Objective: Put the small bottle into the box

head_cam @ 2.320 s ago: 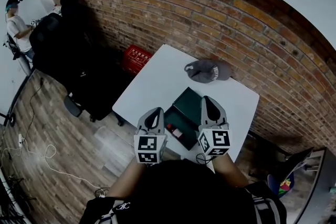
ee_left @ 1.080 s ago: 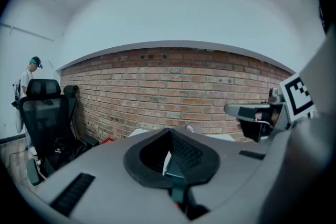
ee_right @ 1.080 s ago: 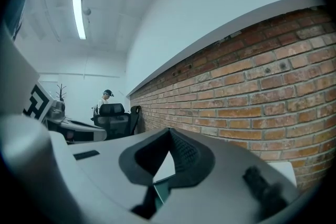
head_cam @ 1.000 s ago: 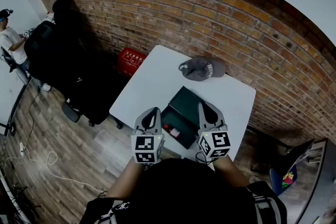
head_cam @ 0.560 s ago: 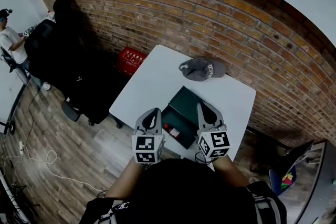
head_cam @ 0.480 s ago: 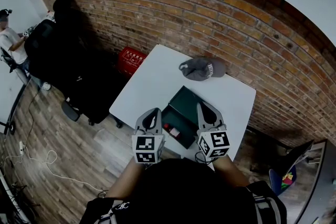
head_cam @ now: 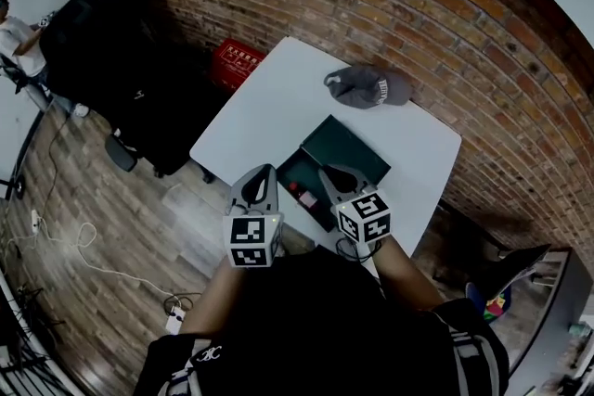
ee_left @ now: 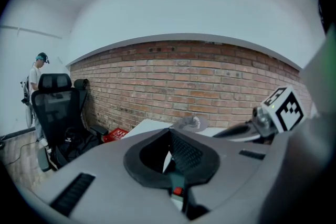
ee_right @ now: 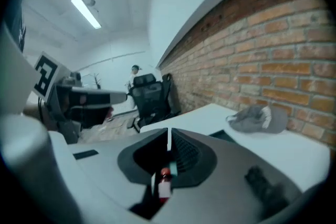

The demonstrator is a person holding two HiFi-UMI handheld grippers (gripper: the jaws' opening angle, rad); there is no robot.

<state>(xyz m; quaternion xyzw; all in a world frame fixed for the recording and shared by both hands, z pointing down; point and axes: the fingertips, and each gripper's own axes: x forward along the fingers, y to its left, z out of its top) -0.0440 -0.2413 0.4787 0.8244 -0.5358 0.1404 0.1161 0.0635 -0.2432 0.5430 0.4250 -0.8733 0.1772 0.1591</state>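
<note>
Dark green open box (head_cam: 351,146), small red-capped bottle (head_cam: 303,197) seemingly lying in its near half.
Left gripper (head_cam: 264,173), right gripper (head_cam: 328,172): jaws closed, empty; placing looks done.

Nothing legible: white lettering on the grey cap (head_cam: 369,88), one o'clock on the table (head_cam: 269,121), and on the red crate (head_cam: 239,62), ten o'clock, is too small.

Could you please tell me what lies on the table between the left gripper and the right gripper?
The head view shows the open dark box there, with the small bottle lying in it.
</note>
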